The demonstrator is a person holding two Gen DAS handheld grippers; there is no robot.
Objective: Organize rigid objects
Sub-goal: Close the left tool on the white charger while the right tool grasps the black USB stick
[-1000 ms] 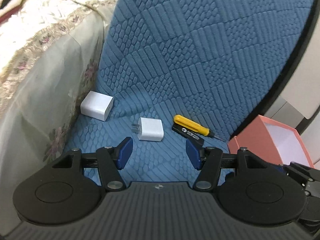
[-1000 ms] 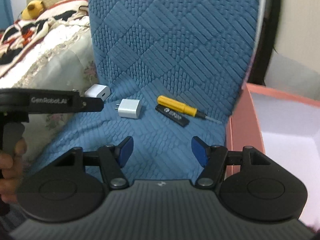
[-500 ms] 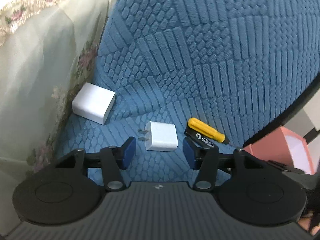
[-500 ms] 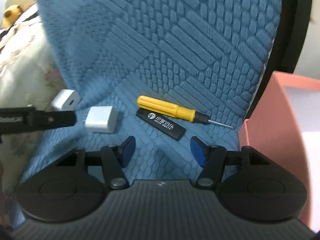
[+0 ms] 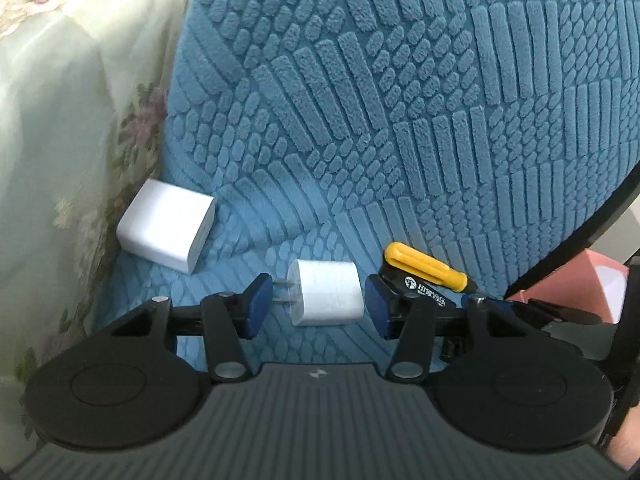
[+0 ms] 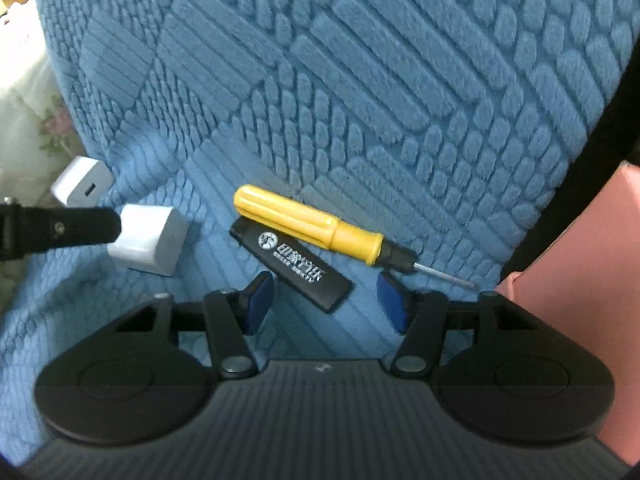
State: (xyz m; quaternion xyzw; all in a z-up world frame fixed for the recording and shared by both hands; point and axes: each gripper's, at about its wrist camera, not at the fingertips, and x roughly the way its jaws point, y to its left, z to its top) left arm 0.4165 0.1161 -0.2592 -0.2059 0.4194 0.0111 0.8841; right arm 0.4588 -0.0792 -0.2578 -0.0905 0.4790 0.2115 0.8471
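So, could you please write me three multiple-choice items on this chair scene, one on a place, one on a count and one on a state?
1. Where does the black flat stick lie relative to the yellow-handled screwdriver?
A. on the nearer side, right beside its handle
B. inside the pink box
C. on top of the larger white charger

2. How many white chargers are on the blue seat cover?
A. one
B. two
C. four

3. What state is the left gripper in?
A. clamped shut on the screwdriver
B. fingers open on either side of the small white charger, not pressing it
C. holding the pink box

Answers: 1 A, the stick sits just in front of the handle; 2 B, the small one and the larger white charger; 3 B, gaps show beside both blue pads.
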